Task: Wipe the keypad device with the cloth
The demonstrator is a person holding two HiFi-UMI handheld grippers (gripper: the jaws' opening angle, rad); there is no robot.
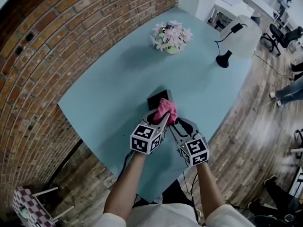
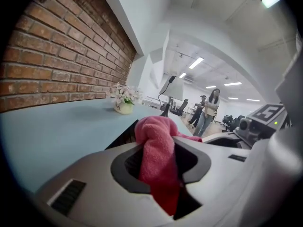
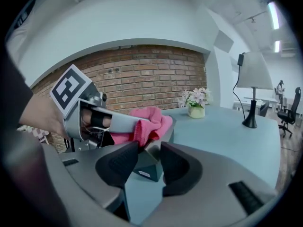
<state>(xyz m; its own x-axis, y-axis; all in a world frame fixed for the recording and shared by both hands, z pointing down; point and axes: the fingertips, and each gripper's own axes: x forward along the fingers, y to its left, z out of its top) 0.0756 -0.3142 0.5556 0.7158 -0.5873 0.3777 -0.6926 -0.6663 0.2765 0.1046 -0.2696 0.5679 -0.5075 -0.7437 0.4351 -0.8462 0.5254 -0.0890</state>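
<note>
Pale blue surface (image 1: pixel 109 89): one. Dark square keypad device (image 1: pixel 155 100): one. Pink fleecy cloth (image 1: pixel 166 110): one. Pot of pale pink flowers (image 1: pixel 171 35): one. Black desk lamp with white shade (image 1: pixel 223 59): one. Grey grippers with marker cubes: two, left gripper (image 1: pixel 162 117), right gripper (image 1: pixel 182 124). People standing far off (image 2: pixel 210 110): two.
</note>
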